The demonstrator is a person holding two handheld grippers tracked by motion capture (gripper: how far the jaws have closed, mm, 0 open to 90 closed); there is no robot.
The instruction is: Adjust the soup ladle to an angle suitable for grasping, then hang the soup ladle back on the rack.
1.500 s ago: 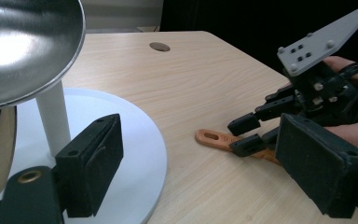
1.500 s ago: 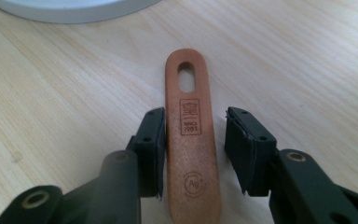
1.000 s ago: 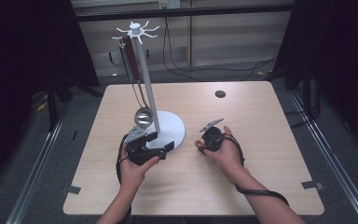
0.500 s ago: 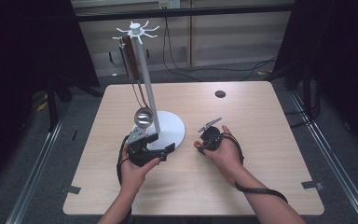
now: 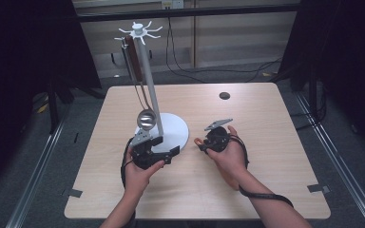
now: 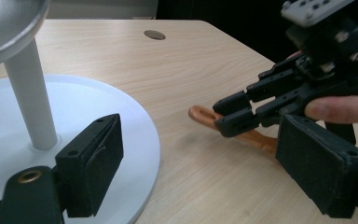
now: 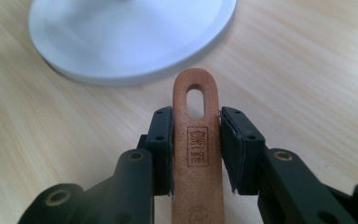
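A white stand with a round base [image 5: 173, 129] and a tall pole [image 5: 147, 80] is on the wooden table. A metal ladle [image 5: 146, 118] hangs from its top hooks. My right gripper [image 5: 202, 142] lies low on the table to the right of the base. It is shut on the brown wooden handle [image 7: 196, 93] of a utensil, whose holed end points at the base [image 7: 130, 32]. My left gripper [image 5: 166, 146] sits at the base's front edge, jaws wide open with nothing between them. The left gripper view shows the right gripper [image 6: 235, 116] holding the handle [image 6: 203, 113] on the tabletop.
A dark round cable hole [image 5: 224, 95] is near the far right of the table. Tape tabs [image 5: 74, 193] mark the near corners. Metal floor rails [image 5: 38, 171] run along both sides, with cables on the floor behind.
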